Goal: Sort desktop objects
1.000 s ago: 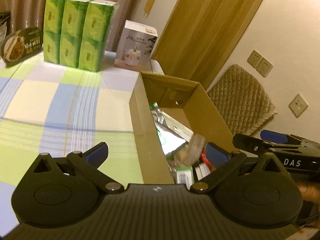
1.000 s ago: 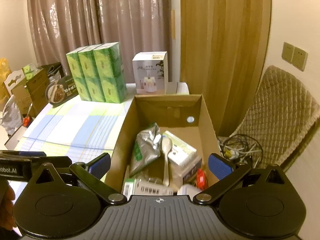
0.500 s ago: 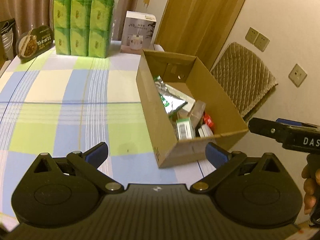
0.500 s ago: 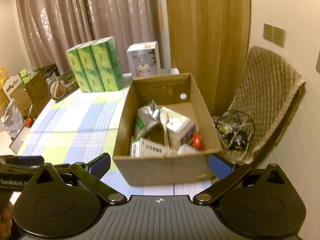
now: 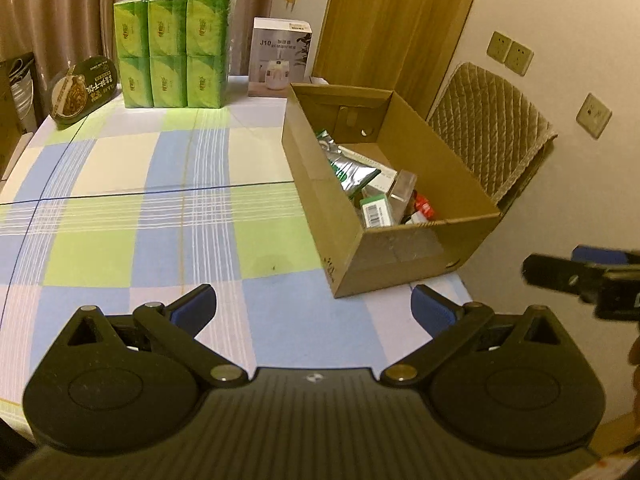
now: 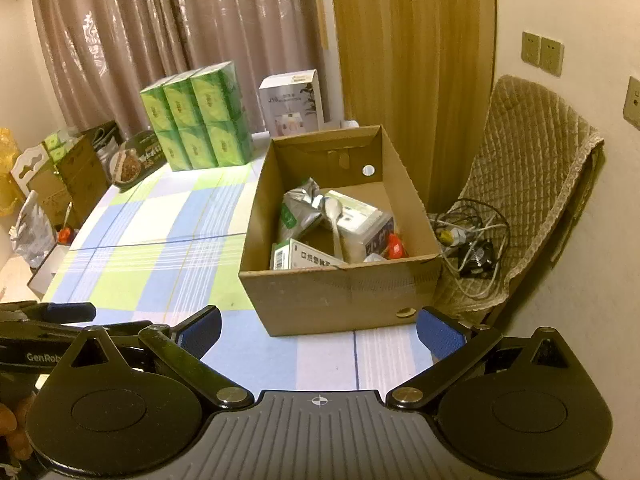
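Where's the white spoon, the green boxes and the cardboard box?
white spoon (image 6: 335,220), right wrist view, on its handle.
green boxes (image 5: 172,50), left wrist view, front face of the stack.
cardboard box (image 6: 344,296), right wrist view, near wall.

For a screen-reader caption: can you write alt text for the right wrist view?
An open cardboard box on a checked tablecloth holds a spoon, foil pouch and small cartons. The open right gripper hangs empty before it; green boxes stand behind.

Checked tablecloth bearing cardboard box (open-topped), green cartons, white carton, dark oval pack
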A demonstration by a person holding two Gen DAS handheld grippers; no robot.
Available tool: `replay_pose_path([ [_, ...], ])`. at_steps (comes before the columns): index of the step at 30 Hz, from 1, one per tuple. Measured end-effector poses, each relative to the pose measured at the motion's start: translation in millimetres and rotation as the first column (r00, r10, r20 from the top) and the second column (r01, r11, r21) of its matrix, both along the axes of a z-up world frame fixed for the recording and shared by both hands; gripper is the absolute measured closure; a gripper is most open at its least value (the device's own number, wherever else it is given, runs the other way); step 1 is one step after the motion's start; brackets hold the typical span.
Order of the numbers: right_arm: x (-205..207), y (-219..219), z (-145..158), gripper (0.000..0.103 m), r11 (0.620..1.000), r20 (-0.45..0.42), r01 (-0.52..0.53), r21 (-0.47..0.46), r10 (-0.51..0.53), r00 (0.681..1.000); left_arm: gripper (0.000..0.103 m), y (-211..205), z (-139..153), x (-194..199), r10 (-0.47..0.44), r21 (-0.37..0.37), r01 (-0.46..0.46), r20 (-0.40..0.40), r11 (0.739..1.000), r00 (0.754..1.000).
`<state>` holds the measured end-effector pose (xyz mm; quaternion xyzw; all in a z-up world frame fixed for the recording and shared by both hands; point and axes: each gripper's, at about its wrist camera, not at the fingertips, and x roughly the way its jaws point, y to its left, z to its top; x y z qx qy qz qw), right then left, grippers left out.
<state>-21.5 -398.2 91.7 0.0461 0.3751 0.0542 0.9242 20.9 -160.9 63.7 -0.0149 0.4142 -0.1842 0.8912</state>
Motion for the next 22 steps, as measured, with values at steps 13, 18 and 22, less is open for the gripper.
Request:
replay_pose_path([
  [13,4.7,-1.2,-6.7,0.002,1.000,-0.015,0.007,0.000,-0.007,1.000,0.001,-8.2,-4.9,0.6,-0.021,0.008,0.021,-0.007,1.000,1.000],
  [18,6.3,0.0,-11.0,0.002,1.000,-0.021,0.005,-0.003,-0.005,1.000,0.001,-9.2,-7.8,2.1,-0.020,0.012,0.020,-0.012,1.000,1.000],
  [22,7.3,1.2,-14.9,0.002,1.000,-0.030,0.003,-0.004,-0.003,1.000,0.001,-7.5,-10.4,1.9,-0.009,0.005,0.009,-0.002,1.000,1.000],
])
